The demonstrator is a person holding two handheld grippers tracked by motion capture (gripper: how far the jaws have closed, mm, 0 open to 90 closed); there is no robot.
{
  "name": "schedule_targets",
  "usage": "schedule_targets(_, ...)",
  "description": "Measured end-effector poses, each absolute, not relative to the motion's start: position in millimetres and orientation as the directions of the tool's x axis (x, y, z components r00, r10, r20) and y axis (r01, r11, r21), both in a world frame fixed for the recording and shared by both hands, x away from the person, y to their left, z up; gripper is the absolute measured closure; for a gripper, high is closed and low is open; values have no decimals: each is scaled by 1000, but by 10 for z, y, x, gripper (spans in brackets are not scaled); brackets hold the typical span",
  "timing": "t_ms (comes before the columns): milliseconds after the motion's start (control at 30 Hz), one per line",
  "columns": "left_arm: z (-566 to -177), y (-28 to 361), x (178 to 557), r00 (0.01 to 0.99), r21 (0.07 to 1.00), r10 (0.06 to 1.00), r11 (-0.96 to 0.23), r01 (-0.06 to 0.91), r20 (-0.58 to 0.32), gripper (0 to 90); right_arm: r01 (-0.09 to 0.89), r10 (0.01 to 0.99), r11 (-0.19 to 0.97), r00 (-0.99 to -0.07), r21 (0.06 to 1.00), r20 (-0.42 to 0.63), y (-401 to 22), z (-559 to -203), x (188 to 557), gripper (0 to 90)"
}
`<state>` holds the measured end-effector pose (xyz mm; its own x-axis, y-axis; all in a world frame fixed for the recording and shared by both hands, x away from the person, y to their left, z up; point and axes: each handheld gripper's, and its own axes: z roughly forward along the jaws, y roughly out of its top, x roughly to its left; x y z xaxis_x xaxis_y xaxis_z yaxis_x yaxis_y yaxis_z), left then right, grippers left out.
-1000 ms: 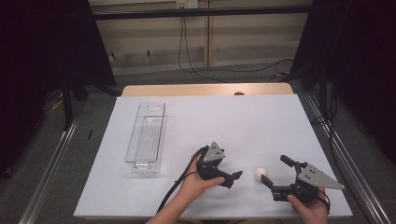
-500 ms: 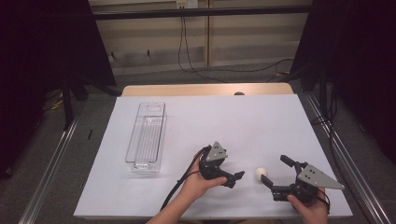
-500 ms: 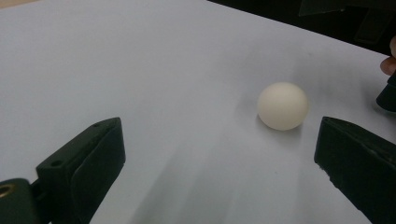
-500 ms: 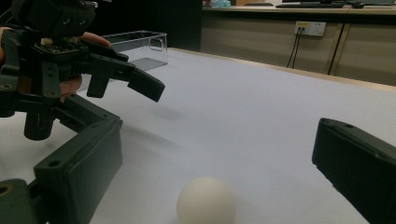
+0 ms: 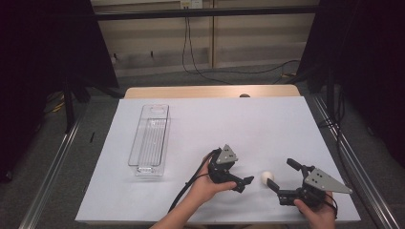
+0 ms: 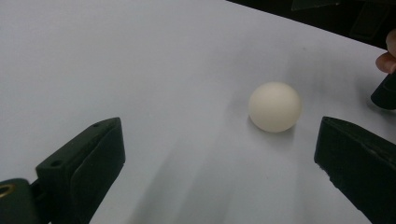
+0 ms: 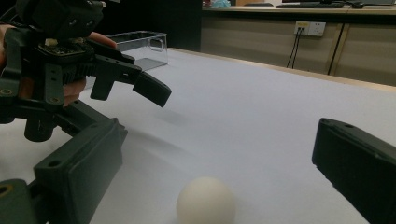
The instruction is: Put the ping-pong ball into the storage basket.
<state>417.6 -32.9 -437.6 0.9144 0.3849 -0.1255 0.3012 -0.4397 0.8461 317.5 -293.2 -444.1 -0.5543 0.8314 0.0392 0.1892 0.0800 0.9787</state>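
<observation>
White ball (image 5: 267, 178) lies bare on the tabletop (image 5: 267, 129), toward the 5 o'clock corner of the white sheet, touching neither tool. Left gripper (image 5: 239, 183) sits just beside it at its 9 o'clock, jaws spread and empty; in the left gripper view the ball (image 6: 274, 107) lies ahead and closer to the jaw on that view's right than to the other, not yet between them. Right gripper (image 5: 282, 177) waits at the ball's 3 o'clock, jaws likewise released, nothing held; in the right gripper view the ball (image 7: 206, 201) sits low between its two jaws with the left gripper (image 7: 140, 84) beyond. Judged step: approach to a pick, grasp not yet made, and which gripper will take it is unclear. Next move likely calls for easing one gripper forward until the ball is centred between the jaws, then closing gently; a round ball may roll off if nudged by one jaw first. Clear plastic bin (image 5: 150, 139) stands well apart at 9 o'clock of the sheet, long axis running 12 to 6, apparently empty
</observation>
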Motion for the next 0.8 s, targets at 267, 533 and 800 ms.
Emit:
schedule_targets(267, -4386, -371, 4184, 913, 838, 385, -446, 315, -139, 17, 196, 831, 75, -555, 978, 47, -2929, -4441, 3172, 12)
schedule_targets(533, -4398, -412, 4202, 909, 825, 392, -462, 326, -140, 20, 194, 831, 77, -554, 978, 44, -2931, -4442, 3174, 12)
schedule_targets(800, -4420, -472, 4205, 914, 827, 375, -456, 329, -157, 23, 191, 832, 78, -553, 978, 42, -2932, -4440, 3175, 12)
